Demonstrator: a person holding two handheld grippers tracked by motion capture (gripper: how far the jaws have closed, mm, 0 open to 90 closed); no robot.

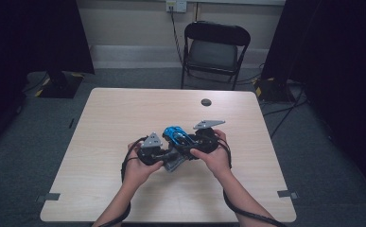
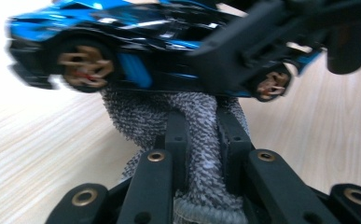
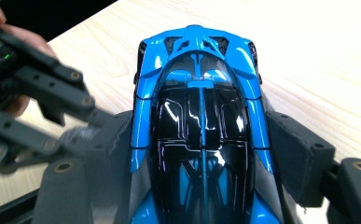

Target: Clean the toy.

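Note:
A glossy blue and black toy car [image 1: 175,134] is held above the table between both hands. My right gripper [image 3: 201,140] is shut on it, a black pad [image 3: 299,149] pressing on each flank; the car's roof [image 3: 199,116] runs away from that camera. My left gripper [image 2: 202,126] is shut on a folded grey cloth [image 2: 201,154], whose top touches the car's side [image 2: 136,56] between its bronze wheels. In the high view the left gripper [image 1: 167,157] sits left of the car, the right gripper [image 1: 186,142] sits right of it, and the cloth [image 1: 173,164] hangs beneath.
The pale wooden table [image 1: 124,109] carries a small dark round disc [image 1: 206,102] near its far edge. A black folding chair [image 1: 214,49] stands behind the table. Cables trail from both grippers off the near edge.

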